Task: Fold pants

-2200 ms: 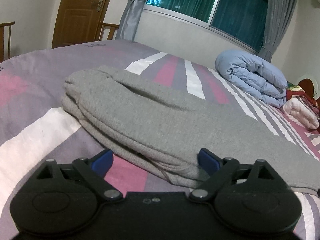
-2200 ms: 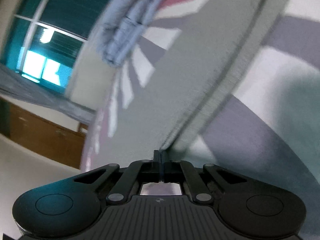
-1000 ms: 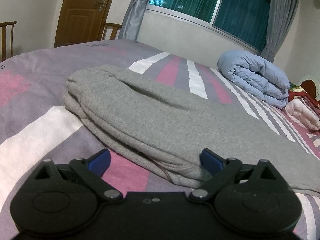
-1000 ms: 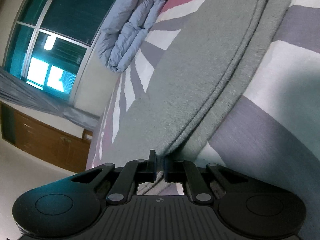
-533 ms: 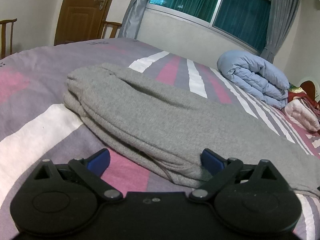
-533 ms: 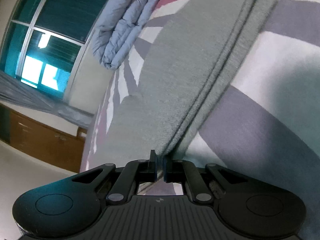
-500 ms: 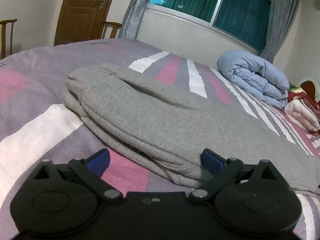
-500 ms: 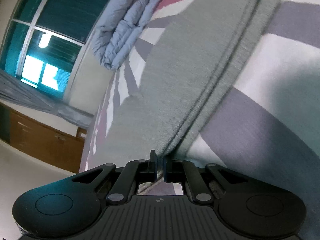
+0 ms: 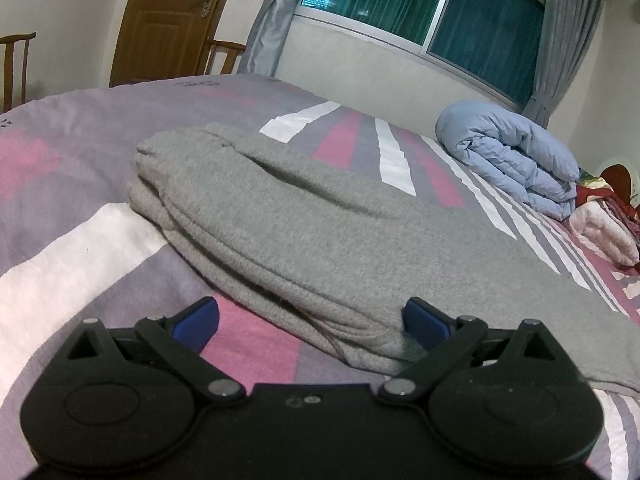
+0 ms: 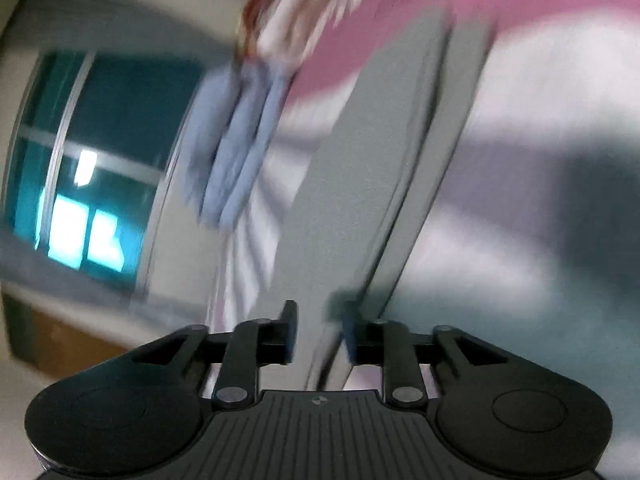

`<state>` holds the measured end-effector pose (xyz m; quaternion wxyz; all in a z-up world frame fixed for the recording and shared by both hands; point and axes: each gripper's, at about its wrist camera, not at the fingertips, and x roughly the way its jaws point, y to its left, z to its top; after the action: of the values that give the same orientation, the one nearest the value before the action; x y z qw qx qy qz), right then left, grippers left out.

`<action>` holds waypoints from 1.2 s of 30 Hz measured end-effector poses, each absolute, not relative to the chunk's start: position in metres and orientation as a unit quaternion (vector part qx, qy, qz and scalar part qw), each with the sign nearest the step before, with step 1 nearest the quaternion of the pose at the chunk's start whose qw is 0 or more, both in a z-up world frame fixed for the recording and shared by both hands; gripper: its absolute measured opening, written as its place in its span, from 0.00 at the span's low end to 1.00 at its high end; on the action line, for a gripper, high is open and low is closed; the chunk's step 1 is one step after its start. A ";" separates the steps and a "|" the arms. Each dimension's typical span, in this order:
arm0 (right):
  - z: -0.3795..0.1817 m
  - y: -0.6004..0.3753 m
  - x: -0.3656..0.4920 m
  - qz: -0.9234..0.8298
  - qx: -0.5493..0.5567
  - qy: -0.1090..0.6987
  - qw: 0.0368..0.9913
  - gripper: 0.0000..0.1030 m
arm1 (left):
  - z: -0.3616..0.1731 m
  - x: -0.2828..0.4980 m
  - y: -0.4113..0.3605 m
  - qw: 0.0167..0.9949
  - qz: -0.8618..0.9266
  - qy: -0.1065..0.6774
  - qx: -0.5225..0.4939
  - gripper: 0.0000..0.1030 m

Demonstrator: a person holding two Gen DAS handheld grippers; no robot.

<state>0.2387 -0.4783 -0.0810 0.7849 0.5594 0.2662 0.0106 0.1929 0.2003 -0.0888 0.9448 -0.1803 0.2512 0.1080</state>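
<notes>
Grey pants (image 9: 320, 232) lie folded lengthwise on the striped bedspread (image 9: 80, 240), waist end at the far left, legs running off to the right. My left gripper (image 9: 312, 320) stands open low over the near edge of the pants, its blue pads on either side of the fold without pressing it. In the blurred, rolled right wrist view the pants (image 10: 352, 200) stretch away as a grey band. My right gripper (image 10: 320, 332) is opening at the leg end; the cloth edge still lies in the gap, and the pads stand apart from it.
A rolled light-blue duvet (image 9: 512, 160) and pink and red bedding (image 9: 604, 224) lie at the bed's far right. A window with grey curtains (image 9: 420, 12), a wooden door (image 9: 172, 16) and wooden chairs (image 9: 224, 54) stand behind the bed.
My right gripper was shut on the leg-end fold and has now parted its jaws and swung, blurring its view. The left gripper and the pants in front of it have stayed put.
</notes>
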 end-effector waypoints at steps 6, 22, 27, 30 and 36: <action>-0.092 -0.521 0.260 -0.017 0.577 0.263 0.773 0.30 | -0.089 0.195 0.200 0.944 0.112 0.254 -0.180 0.92; -0.097 -0.516 0.242 -0.012 0.540 0.277 0.795 0.04 | -0.091 0.198 0.197 0.942 0.117 0.257 -0.179 0.93; -0.096 -0.529 0.246 -0.012 0.564 0.243 0.789 0.08 | -0.091 0.198 0.197 0.942 0.117 0.257 -0.179 0.93; -0.096 -0.550 0.239 -0.050 0.571 0.222 0.788 0.12 | -0.091 0.198 0.197 0.942 0.117 0.257 -0.179 0.94; -0.072 -0.558 0.256 -0.040 0.518 0.232 0.822 0.05 | -0.092 0.199 0.197 0.942 0.119 0.258 -0.177 0.94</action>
<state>0.2564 -0.5578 -0.0724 0.8223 0.5180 0.2323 -0.0402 0.1986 0.1972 -0.0922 0.9421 -0.1774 0.2583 0.1191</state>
